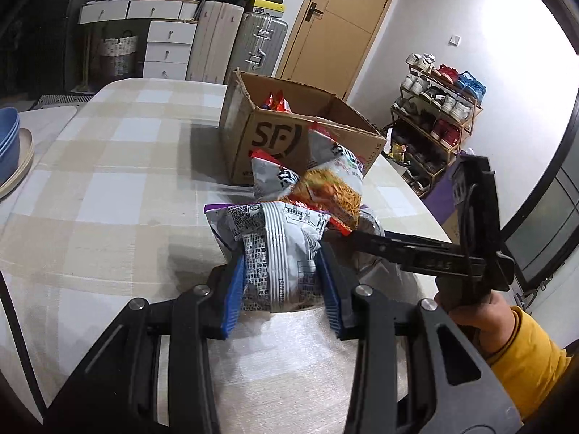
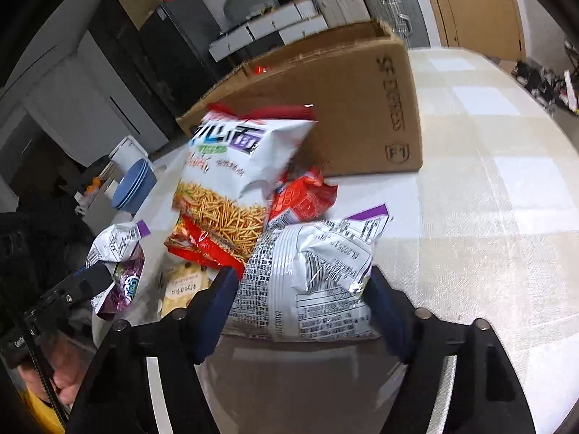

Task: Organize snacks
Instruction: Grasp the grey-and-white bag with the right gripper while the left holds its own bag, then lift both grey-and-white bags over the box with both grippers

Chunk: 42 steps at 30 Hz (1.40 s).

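My left gripper (image 1: 282,282) is shut on a white and purple snack bag (image 1: 278,249), held just above the checked table. My right gripper (image 2: 302,300) is shut on a second white and purple snack bag (image 2: 311,275). In the left wrist view the right gripper (image 1: 347,235) reaches in from the right beside the left bag. A noodle-snack bag (image 2: 231,173) leans against an open SF cardboard box (image 2: 343,108), with red packets (image 2: 307,199) beside it. The box (image 1: 289,126) holds red snacks (image 1: 277,103).
Stacked blue bowls (image 1: 9,137) sit at the table's left edge. A cracker packet (image 2: 184,285) lies by the pile. A shoe rack (image 1: 434,119) stands right of the table. Drawers and suitcases (image 1: 260,43) line the far wall by a door.
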Each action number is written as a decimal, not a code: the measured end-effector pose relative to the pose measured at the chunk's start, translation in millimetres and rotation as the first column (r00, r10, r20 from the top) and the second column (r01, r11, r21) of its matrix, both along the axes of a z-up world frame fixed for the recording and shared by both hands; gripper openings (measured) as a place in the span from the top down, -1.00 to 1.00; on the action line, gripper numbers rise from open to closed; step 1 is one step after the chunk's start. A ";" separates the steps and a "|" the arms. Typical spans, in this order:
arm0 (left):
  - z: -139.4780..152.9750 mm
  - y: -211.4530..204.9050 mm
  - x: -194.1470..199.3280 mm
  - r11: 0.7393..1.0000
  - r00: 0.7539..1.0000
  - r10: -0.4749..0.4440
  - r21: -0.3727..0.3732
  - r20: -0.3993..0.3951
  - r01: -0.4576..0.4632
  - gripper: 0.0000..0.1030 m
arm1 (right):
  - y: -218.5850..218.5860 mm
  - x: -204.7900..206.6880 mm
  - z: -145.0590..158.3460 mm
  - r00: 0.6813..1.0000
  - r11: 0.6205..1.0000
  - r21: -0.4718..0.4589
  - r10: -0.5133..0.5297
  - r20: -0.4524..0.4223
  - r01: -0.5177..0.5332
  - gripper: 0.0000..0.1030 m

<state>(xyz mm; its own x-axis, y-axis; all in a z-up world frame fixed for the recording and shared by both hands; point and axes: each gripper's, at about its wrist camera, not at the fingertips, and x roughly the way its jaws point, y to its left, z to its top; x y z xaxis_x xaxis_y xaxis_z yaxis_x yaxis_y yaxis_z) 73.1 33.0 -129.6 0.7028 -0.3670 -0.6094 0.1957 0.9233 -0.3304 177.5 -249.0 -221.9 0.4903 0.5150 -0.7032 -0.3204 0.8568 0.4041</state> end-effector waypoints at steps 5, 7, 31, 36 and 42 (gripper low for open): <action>0.6 1.3 -0.7 1.000 1.000 0.006 -0.012 -0.001 -0.006 0.33 | -3.6 -6.4 0.9 1.000 1.000 -0.009 -0.009 0.008 0.009 -0.24; 2.3 1.6 -2.6 1.000 1.000 0.003 -0.016 0.004 -0.003 0.33 | -5.7 -15.3 4.5 1.000 1.000 -0.011 -0.012 0.024 0.012 -0.20; 53.7 -8.2 -46.4 1.000 0.992 -0.014 0.003 0.123 0.014 0.32 | -39.3 -82.6 120.0 0.971 0.974 0.227 -0.046 0.233 -0.008 -0.12; 78.9 -12.2 -53.1 1.000 0.985 -0.019 0.012 0.171 0.017 0.32 | -34.2 -90.2 153.7 0.953 0.971 0.235 -0.023 0.301 -0.050 -0.12; 112.7 -17.6 -50.3 0.999 0.976 -0.028 0.037 0.218 0.021 0.32 | -29.0 -82.8 188.4 0.935 0.971 0.228 -0.015 0.355 -0.071 -0.12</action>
<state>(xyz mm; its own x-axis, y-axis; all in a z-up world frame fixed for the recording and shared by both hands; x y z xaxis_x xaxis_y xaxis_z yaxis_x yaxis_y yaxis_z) 22.8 15.4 -16.9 0.8115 -0.3671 -0.4546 0.2823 0.9275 -0.2450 94.6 -278.0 -33.4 0.6665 0.6605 -0.3459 -0.5012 0.7403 0.4480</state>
